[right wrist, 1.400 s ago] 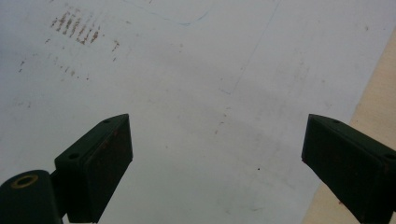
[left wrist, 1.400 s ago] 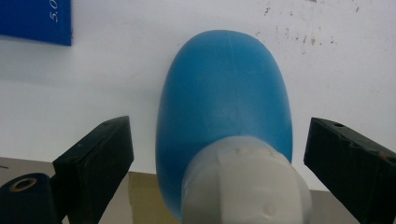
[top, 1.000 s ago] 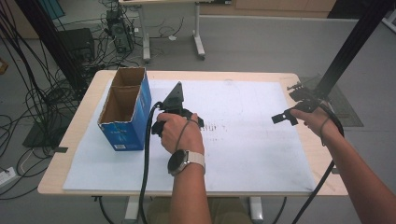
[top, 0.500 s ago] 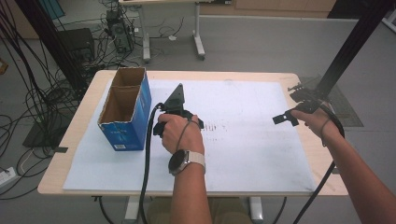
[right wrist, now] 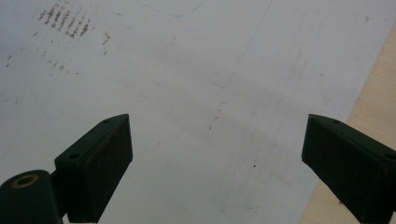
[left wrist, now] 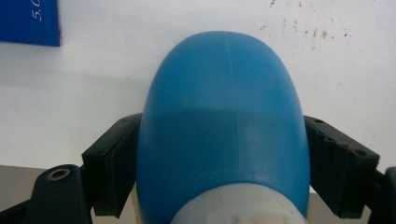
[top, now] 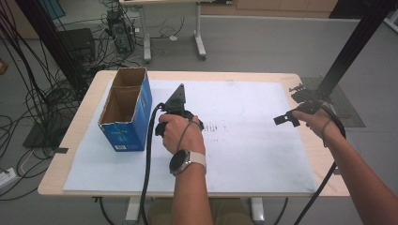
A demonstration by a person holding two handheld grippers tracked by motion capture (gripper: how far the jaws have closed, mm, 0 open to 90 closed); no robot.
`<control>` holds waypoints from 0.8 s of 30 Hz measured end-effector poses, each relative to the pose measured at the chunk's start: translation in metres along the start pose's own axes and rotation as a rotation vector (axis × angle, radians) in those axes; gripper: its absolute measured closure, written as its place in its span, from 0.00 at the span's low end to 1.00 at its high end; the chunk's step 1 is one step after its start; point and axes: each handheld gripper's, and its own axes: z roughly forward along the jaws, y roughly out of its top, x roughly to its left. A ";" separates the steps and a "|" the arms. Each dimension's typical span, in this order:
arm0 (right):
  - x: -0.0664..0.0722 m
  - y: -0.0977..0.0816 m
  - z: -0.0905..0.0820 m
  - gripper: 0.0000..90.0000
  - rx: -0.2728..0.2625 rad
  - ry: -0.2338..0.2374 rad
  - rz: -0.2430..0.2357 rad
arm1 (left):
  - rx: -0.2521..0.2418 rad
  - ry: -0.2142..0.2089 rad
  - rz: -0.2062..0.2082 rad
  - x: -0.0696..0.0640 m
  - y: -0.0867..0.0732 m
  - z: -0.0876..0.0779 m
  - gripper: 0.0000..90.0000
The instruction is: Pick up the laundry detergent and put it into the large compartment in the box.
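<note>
Blue plastic bottle (left wrist: pixel 224 126) sits between the jaws of my left gripper (left wrist: pixel 224 154), rounded base pointing away from me, white cap near the cam. Both pads look to be touching its sides; jaws have just been closing on it, so I'd call it clamped, tho maybe not fully firm yet. From the high view my left hand (top: pixel 180 131) is over the white sheet (top: pixel 263 154), just right of the open blue cardboard box (top: pixel 124 112); the bottle itself is hidden under the hand there.

Right gripper (right wrist: pixel 215 163) is spread wide w/ nothing between the pads, hovering near the sheet's right edge, well apart from the left.

Risks, as I judge them: the bottle is smooth and curved, and the pads sit on the wide part near the cap, so a weak squeeze could let it slide out or swivel on lifting. If it's headed for the box, bottle may clip the cardboard rim and tip the box.
</note>
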 end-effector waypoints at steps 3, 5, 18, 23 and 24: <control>0.000 0.000 0.001 0.10 0.002 0.001 0.001 | -0.001 0.001 -0.001 0.000 0.000 0.000 0.22; 0.000 -0.001 0.002 0.10 0.003 0.001 -0.001 | 0.001 0.001 -0.002 0.000 0.000 0.000 0.22; 0.000 0.000 0.002 0.10 0.005 0.002 0.001 | 0.009 0.009 -0.002 -0.001 0.000 0.000 0.22; 0.000 -0.001 0.002 0.10 0.005 0.002 0.002 | -0.003 0.017 -0.001 -0.002 0.000 -0.002 0.26; -0.001 -0.001 0.001 0.10 0.005 0.002 0.001 | -0.007 0.020 0.006 -0.002 0.000 -0.002 0.38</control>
